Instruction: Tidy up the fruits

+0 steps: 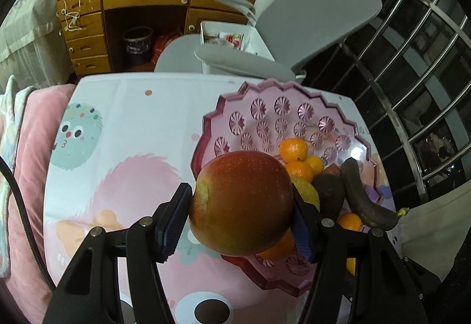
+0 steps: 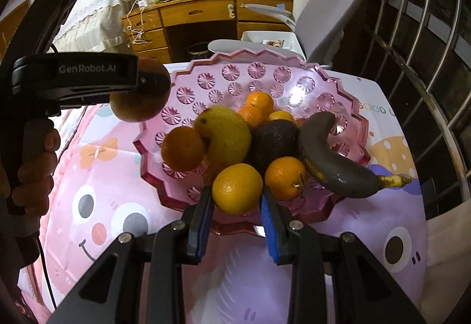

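The left gripper (image 1: 241, 206) clamps an apple (image 1: 240, 201) over the bowl's (image 1: 212, 117) nine-o'clock rim. The right gripper (image 2: 237, 206) pinches an orange (image 2: 237, 188) at six o'clock. Only the right view shows the pear (image 2: 225, 134) whole.

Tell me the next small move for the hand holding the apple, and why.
Probably carry the apple a little further over the pink bowl and lower it onto the bare patterned floor at the back. The left gripper grips it above the near-left rim, while the oranges, avocado and banana crowd the bowl's near right side.
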`<state>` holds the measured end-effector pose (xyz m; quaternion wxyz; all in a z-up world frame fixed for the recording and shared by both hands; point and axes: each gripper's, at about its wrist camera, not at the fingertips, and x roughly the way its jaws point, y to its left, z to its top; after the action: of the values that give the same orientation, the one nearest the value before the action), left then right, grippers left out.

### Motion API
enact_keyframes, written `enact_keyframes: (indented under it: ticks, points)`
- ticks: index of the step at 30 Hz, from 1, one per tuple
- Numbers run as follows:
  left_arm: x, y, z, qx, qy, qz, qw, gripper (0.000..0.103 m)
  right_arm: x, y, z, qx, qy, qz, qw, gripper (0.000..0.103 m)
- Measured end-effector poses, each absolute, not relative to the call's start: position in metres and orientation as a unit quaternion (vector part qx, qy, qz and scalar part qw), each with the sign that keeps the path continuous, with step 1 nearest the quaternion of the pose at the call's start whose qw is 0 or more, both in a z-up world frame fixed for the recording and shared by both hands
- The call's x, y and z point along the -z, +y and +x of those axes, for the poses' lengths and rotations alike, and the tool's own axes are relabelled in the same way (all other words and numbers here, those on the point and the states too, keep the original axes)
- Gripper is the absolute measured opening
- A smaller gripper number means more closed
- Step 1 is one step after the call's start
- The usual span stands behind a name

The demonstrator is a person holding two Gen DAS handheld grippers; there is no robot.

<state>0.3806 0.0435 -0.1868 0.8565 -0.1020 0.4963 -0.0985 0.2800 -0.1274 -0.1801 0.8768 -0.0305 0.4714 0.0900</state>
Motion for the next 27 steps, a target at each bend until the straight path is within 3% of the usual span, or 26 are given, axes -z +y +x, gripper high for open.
enact_keyframes:
  ticks: [4,6,8,10,19,27]
  points:
    - [0.187,0.043,0.381,0.107,0.494,-0.105,0.856,0.067,0.183,-0.127,0.281,-0.087,0.48,-0.027,0.872,0.034]
    - [0.185,0.042,0.379,0.118,0.488,-0.107,0.858,0.073,0.181,-0.128,0.28,-0.082,0.475,-0.029,0.876,0.044]
    - [0.181,0.04,0.376,0.121,0.483,-0.105,0.861,0.074,0.177,-0.128,0.277,-0.076,0.465,-0.028,0.882,0.059]
    - [0.175,0.041,0.373,0.124,0.477,-0.106,0.863,0.075,0.172,-0.13,0.274,-0.07,0.455,-0.023,0.887,0.064]
    - [0.153,0.052,0.346,0.12,0.454,-0.102,0.877,0.081,0.167,-0.135,0.253,-0.057,0.455,-0.001,0.889,0.066]
    - [0.171,0.059,0.293,0.081,0.489,-0.103,0.862,0.082,0.18,-0.14,0.223,-0.075,0.48,0.024,0.874,0.072]
